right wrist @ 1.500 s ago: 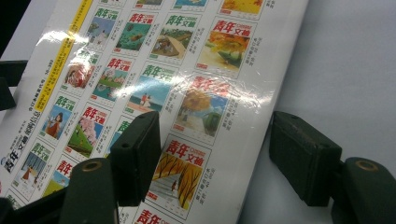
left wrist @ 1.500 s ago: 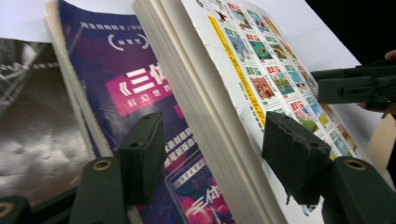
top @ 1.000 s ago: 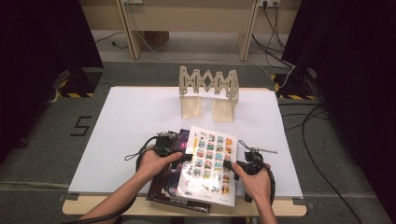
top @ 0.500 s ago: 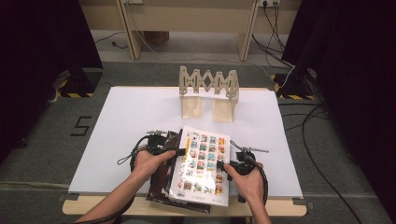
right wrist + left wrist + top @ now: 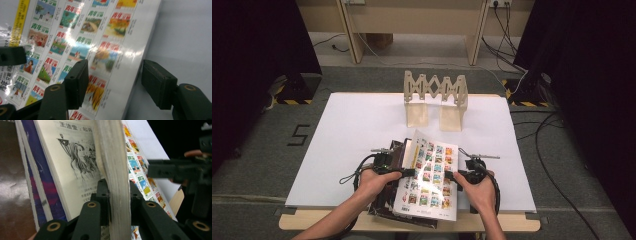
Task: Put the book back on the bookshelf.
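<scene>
The desk (image 5: 342, 130) with its white sheet lies before me, and at its far side stands a wooden rack (image 5: 435, 100) that I do not touch. Near my edge of the desk lies the magazine (image 5: 428, 181), on top of some darker magazines (image 5: 382, 205), with its back part lifted so that the page with many small colour covers faces up. Compared with one second ago, this lifted part stands steeper and has swung a little toward my left, and my hands have hardly moved. My left claw (image 5: 119, 195) has just been closing, and now its jaws are clenched on the thick bundle of pages (image 5: 113, 170), which stands upright between them; to the left of the bundle I see an open page with a drawing of a woman (image 5: 77, 157). My right claw (image 5: 113, 83) is still released: its jaws have just been closing a little, but they stand wide, one over the glossy cover page and one beyond the right edge over the white sheet, and the pads do not press on anything. I judge that the grip has now passed to my left side, so I can turn the bundle over to the left or close the magazine, while the right claw is free to support the edge.
</scene>
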